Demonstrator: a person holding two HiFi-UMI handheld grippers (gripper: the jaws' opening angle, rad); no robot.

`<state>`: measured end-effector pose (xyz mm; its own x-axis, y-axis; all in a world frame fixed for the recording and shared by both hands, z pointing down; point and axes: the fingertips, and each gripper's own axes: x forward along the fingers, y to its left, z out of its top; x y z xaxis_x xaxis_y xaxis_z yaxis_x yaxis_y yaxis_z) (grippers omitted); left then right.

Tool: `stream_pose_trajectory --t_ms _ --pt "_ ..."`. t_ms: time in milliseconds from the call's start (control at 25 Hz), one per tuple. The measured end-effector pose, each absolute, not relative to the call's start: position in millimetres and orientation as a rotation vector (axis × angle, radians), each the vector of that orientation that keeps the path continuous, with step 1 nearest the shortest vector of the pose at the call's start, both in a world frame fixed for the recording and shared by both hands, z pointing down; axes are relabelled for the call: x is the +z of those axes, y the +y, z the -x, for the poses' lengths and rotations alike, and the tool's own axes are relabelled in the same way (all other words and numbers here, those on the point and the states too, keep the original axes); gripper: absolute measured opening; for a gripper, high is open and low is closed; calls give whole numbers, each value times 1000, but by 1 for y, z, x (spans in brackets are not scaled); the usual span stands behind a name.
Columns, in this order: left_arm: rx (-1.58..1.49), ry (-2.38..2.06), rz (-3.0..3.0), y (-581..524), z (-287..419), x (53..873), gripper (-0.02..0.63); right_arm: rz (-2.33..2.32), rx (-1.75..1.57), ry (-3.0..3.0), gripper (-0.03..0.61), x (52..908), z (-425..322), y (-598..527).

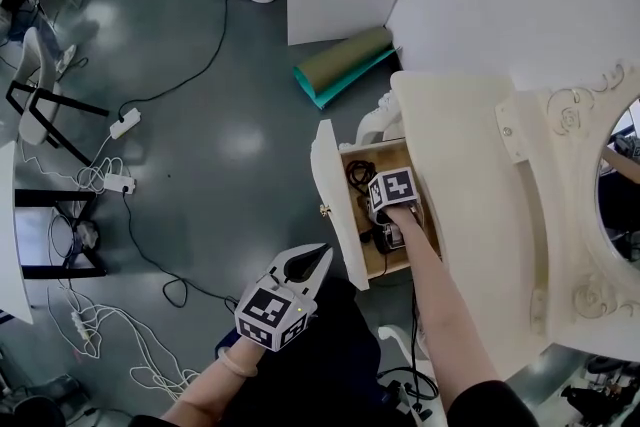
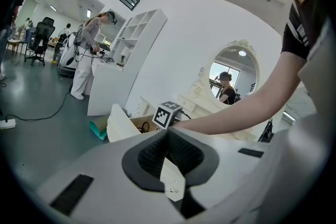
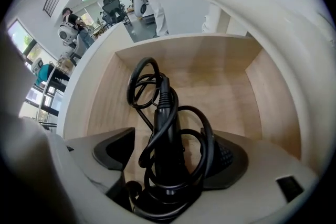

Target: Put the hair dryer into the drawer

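The right gripper (image 3: 169,153) points down into the open drawer (image 3: 226,92), jaws apart either side of the black hair dryer (image 3: 167,134). The left gripper (image 2: 168,136) hangs outside, jaws together, empty

rolled mat (image 1: 345,65) | power strip (image 1: 125,123) | loose cables (image 1: 100,323) | mirror (image 1: 620,205)

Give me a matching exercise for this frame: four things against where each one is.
1 hair dryer
2 left gripper
3 right gripper
4 rolled mat

A on the floor beyond the drawer
B down in the drawer, jaws apart
C lying in the drawer, cord looped round it
D outside the drawer, empty

Pairs: 1-C, 2-D, 3-B, 4-A
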<state>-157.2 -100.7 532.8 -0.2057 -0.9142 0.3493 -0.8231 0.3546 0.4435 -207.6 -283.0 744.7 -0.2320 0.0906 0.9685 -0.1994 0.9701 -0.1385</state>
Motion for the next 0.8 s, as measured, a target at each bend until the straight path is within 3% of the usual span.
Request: stream_pose_trajectory --t_ms 240,680,720,800 --pt "-212 -2049 -1530 -103 152 532 14 -90 271 -1869 463 723 215 -284" --pt "-219 -2036 -1613 -103 145 519 14 -88 312 -2013 474 676 205 -269" --pt "-219 -2033 -1623 -103 143 518 14 -107 311 -2052 462 667 205 -269" --pt "-218 -2025 -1646 -103 140 516 14 -162 311 -2146 362 645 203 -271"
